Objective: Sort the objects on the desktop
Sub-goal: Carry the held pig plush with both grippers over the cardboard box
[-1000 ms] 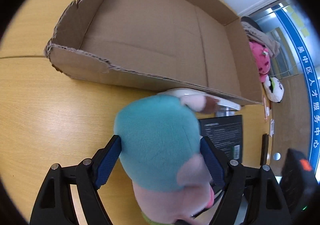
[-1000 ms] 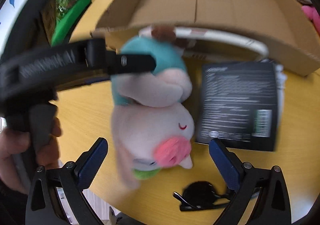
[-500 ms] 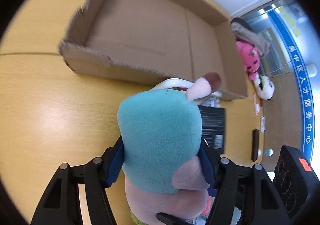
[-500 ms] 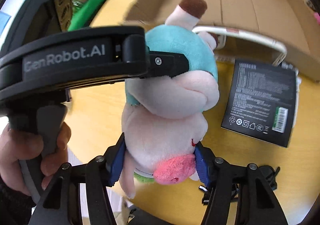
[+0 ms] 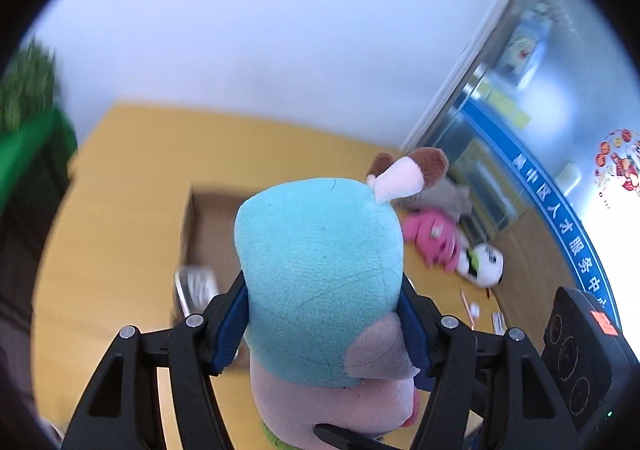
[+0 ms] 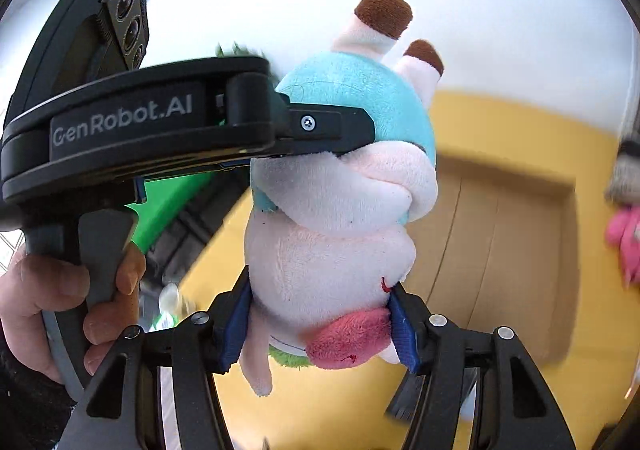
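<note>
Left wrist view shows my left gripper [image 5: 324,334] clamped on the plush toy [image 5: 320,282], its blue pads [image 5: 230,330] pressing into the teal upper part from both sides. My jaws stand about half apart, filled by the toy's soft body. They have just been closing, with the toy between them. The toy's two brown-tipped horns [image 5: 408,169] point away from me, towards the white wall [image 5: 240,49]. Below and beyond the toy I see the yellow table [image 5: 112,250] and, partly hidden behind the teal part, the open cardboard box [image 5: 208,226]. To the right, on the far part of the table, lie a pink plush [image 5: 432,238], a grey plush [image 5: 444,197] and a white and green toy [image 5: 484,262], all blurred. My other gripper's black body sits at the lower right edge.

From the right wrist view, my right gripper [image 6: 320,330] grips the same toy lower down, on its pale pink part, the pads pushing in just above the red-pink patch [image 6: 348,338]. These jaws too have just been closing around the toy. My left gripper reaches in from the left, one finger [image 6: 332,125] laid across the teal part, with my left hand [image 6: 60,302] wrapped around its handle. The toy hangs in the air, off the table, with the cardboard box below and behind it. A green chair [image 6: 172,197] shows at the left, blurred.
</note>
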The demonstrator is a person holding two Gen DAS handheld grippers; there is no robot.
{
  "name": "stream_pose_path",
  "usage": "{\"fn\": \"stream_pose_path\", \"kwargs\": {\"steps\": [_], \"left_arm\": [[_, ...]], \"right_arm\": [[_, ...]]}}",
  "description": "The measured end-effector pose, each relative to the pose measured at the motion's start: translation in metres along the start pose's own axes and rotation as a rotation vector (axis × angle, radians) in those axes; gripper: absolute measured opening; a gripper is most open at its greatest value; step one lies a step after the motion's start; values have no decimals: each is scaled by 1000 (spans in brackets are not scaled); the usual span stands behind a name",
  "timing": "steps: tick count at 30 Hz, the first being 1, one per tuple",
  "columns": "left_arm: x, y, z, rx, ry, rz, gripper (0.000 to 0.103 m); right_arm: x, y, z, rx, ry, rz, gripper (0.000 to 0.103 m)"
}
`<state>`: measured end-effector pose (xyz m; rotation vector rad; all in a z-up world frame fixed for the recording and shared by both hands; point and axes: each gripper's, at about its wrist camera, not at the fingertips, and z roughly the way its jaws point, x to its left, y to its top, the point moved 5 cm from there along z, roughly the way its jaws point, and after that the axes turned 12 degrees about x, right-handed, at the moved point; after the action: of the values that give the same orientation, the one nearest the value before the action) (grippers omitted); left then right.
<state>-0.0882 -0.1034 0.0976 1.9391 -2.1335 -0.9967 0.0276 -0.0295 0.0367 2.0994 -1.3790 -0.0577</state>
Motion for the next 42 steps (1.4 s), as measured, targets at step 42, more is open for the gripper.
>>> {"fn": "stream_pose_path", "kwargs": {"steps": [42], "left_arm": [[149,145,263,303,-46,1,65]], "right_arm": [[-142,115,178,209,81,227,65]]}}
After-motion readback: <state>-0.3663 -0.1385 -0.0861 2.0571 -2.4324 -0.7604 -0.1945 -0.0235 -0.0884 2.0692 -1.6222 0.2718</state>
